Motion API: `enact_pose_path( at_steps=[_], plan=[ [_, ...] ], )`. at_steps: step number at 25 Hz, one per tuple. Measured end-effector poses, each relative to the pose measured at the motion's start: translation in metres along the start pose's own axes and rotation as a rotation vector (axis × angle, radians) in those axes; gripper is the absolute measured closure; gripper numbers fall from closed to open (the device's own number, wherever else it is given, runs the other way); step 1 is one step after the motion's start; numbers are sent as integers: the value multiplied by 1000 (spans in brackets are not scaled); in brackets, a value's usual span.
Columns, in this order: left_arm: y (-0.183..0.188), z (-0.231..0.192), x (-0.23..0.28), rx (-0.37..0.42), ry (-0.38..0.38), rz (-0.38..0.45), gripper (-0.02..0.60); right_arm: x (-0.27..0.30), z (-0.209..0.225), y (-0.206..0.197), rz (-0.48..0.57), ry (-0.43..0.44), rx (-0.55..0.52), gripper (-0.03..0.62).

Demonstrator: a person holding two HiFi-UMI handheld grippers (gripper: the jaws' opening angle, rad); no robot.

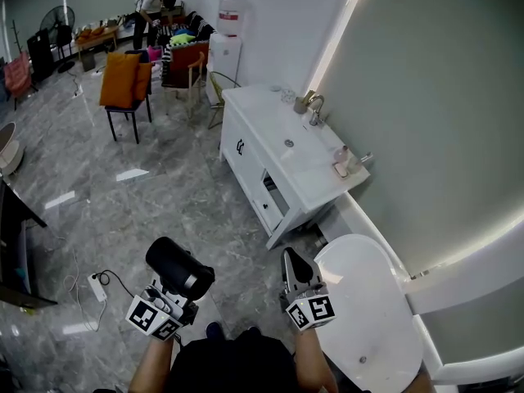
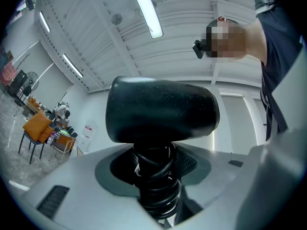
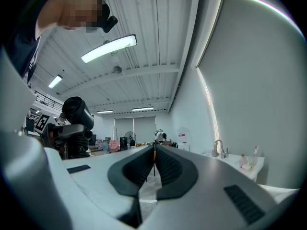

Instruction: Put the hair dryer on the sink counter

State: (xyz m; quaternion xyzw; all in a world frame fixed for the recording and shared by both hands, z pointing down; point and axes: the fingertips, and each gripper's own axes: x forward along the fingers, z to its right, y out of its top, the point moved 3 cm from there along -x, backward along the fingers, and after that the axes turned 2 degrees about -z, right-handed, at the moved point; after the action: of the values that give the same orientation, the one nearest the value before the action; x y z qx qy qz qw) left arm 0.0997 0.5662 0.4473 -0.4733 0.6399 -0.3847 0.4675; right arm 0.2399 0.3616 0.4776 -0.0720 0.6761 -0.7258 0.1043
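Two tools going here, one per hand. So my left hand-held gripper point(image 2: 156, 176) is clamped on the handle of the black hair dryer point(image 1: 178, 268), right where the cord point(image 2: 154, 164) is coiled around it, and the barrel sticks out above the jaws. Over on the other side, my right hand-held gripper point(image 3: 153, 157) has its jaws pressed together with nothing in them. I've got the dryer up in the air over the grey marble floor point(image 1: 164, 195), well apart from the white sink tabletop point(image 1: 262, 125). That one's against the wall ahead, faucet point(image 1: 315, 109) on it. A white tub point(image 1: 360, 301) sits just beside my right hand.
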Motion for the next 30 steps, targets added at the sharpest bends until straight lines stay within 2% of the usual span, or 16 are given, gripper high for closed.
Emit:
enact_pose_path(
  at_steps=[7, 13, 21, 30],
  plan=[
    [0, -24, -4, -34, -1, 5, 368, 7, -7, -8, -7, -20, 23, 559],
    [-3, -40, 17, -30, -6, 2, 368, 28, 11, -13, 9, -19, 35, 559],
    [-9, -81, 76, -10, 2, 13, 368, 98, 54, -19, 19, 28, 29, 559],
    [-3, -123, 176, 4, 20, 26, 368, 183, 127, -4, 11, 76, 18, 560]
  ],
)
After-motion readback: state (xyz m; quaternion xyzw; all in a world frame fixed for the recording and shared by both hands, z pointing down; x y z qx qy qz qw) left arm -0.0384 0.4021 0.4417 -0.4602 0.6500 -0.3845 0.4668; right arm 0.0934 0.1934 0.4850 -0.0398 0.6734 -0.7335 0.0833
